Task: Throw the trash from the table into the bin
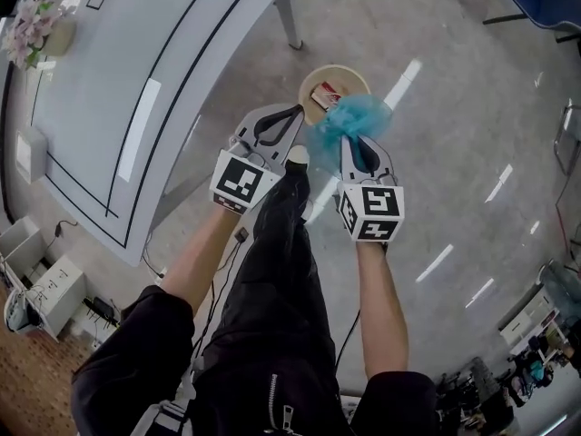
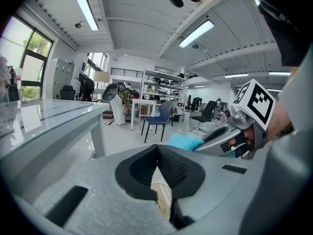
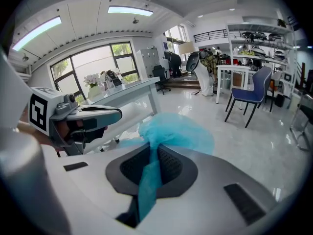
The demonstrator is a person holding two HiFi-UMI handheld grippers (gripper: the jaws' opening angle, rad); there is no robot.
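A round tan bin (image 1: 313, 78) stands on the floor past the table's end, with a red and white packet (image 1: 325, 94) inside it. My right gripper (image 1: 359, 140) is shut on a crumpled blue piece of trash (image 1: 352, 118), which hangs at the bin's near edge. In the right gripper view the blue trash (image 3: 176, 131) bulges out past the right gripper's (image 3: 153, 145) tips and trails back between them. My left gripper (image 1: 296, 110) is beside it, shut and holding nothing. In the left gripper view the left gripper's (image 2: 157, 147) tips touch, and the bin (image 2: 162, 198) shows below through the gap.
The grey table (image 1: 136, 62) lies to the left with a flower vase (image 1: 36, 25) at its far corner. The person's dark trouser leg and white shoe (image 1: 297, 157) are between the two grippers. A blue chair (image 3: 252, 94) and desks stand further across the room.
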